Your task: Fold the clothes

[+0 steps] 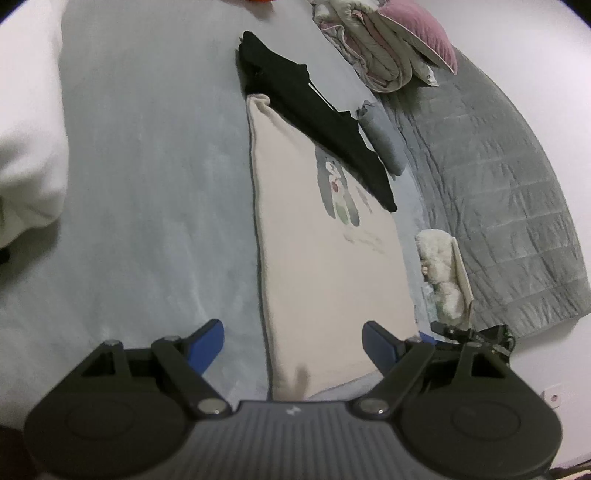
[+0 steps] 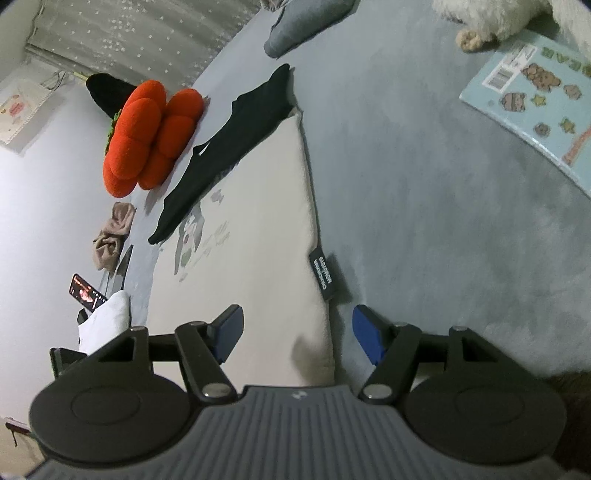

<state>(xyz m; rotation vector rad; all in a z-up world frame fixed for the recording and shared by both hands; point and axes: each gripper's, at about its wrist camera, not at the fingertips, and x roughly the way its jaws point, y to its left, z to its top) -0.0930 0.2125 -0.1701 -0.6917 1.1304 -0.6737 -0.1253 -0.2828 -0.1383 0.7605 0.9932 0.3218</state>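
Note:
A folded cream garment (image 1: 325,266) with a faded animal print lies flat on the grey bed sheet (image 1: 155,184). A black garment (image 1: 314,122) lies across its far end. My left gripper (image 1: 293,343) is open and straddles the cream garment's near edge, its blue pads (image 1: 210,343) clear of the cloth. In the right wrist view the cream garment (image 2: 258,240) carries a black side label (image 2: 325,275), with the black garment (image 2: 225,147) beyond it. My right gripper (image 2: 297,336) is open over the near corner, and its pads (image 2: 367,339) do not press on the fabric.
A grey quilted blanket (image 1: 498,184), a pink pillow (image 1: 417,33), a rolled grey cloth (image 1: 384,144) and a white plush toy (image 1: 443,266) lie to the right. An orange cushion (image 2: 147,140), a lit phone (image 2: 86,291), brown cloth (image 2: 112,236) and a sticker booklet (image 2: 535,110) ring the garment.

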